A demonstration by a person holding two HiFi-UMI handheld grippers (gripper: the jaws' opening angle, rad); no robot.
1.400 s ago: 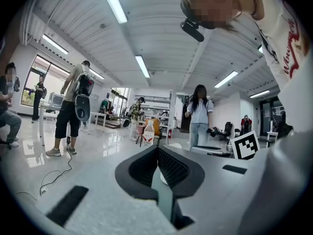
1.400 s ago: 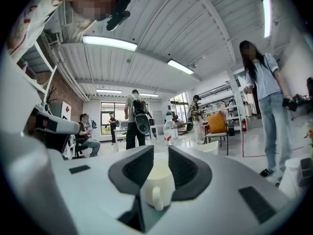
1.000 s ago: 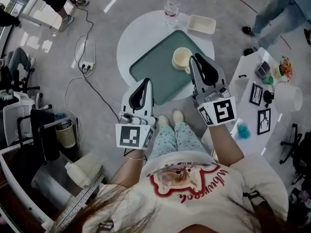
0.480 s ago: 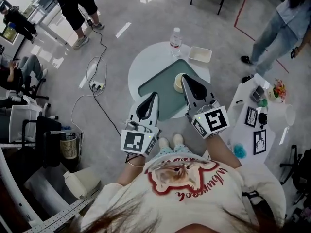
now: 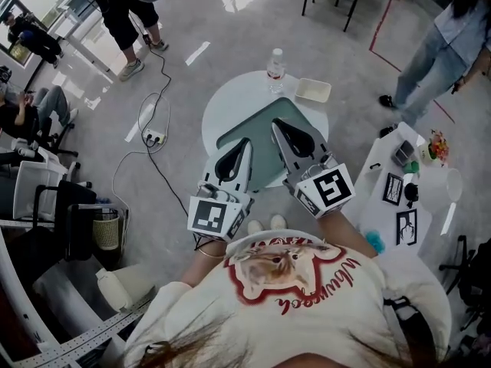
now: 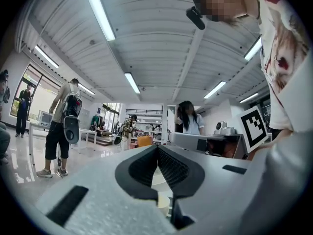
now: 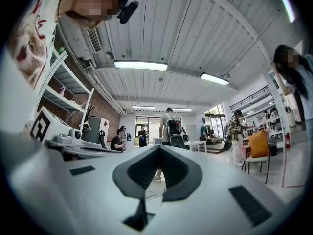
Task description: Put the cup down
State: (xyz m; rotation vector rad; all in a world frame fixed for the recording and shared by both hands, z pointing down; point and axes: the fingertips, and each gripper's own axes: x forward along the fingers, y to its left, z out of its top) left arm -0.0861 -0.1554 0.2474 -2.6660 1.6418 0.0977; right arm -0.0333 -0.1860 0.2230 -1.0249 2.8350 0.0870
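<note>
A power strip [image 5: 153,137] lay on the floor at the left of the head view. Right of it, at lower centre, the left claw [image 5: 245,141] hung over the near edge of a round white surface [image 5: 226,106]. Its jaws were pressed together at the tips, with nothing gripped. A green tray [image 5: 257,121] lay on the surface, and a bottle [image 5: 275,69] stood at the far rim, upper centre. The right claw [image 5: 275,122] hovered over the tray, its jaws likewise closed on nothing. It covered the spot beneath it, so the cup did not show in the head view. In the left gripper view a cream shape [image 6: 163,202], seemingly the cup, showed low in the gap behind the pads. A white dish [image 5: 313,90] sat just right of the bottle.
</note>
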